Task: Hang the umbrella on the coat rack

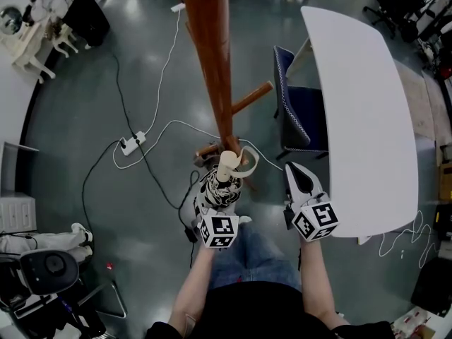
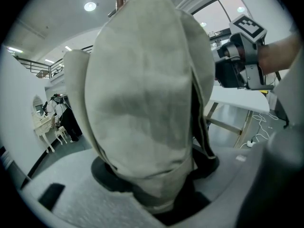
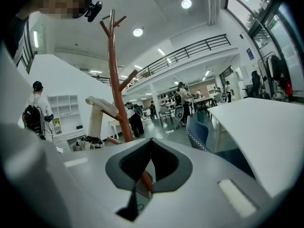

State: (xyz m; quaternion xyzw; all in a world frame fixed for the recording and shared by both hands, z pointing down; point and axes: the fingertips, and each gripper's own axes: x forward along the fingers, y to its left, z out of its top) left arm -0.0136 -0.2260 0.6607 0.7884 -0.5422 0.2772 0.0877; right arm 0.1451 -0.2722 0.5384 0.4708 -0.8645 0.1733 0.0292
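1. The umbrella [image 1: 220, 188] is being clamped round its folded canopy by the jaws of the left gripper [image 1: 213, 210], handle up, just beside the rack [image 1: 209, 48].
2. The right gripper [image 1: 296, 176] is being held apart by the tabletop [image 1: 367, 104] — its jaws pressed together on nothing.
3. The loop [image 1: 248, 162] at the handle is not yet being carried by any peg [image 1: 251, 97] — lifting it above one, then lowering it over the tip, is being judged the surest way, with the clamp loosened only once the weight is being borne.

Black top [image 1: 263, 311], blue denim jeans [image 1: 245, 257], pale grey left hand-held gripper [image 1: 218, 195] and matching right hand-held gripper [image 1: 297, 176], each bearing a white cube [image 1: 217, 230] with black square markers
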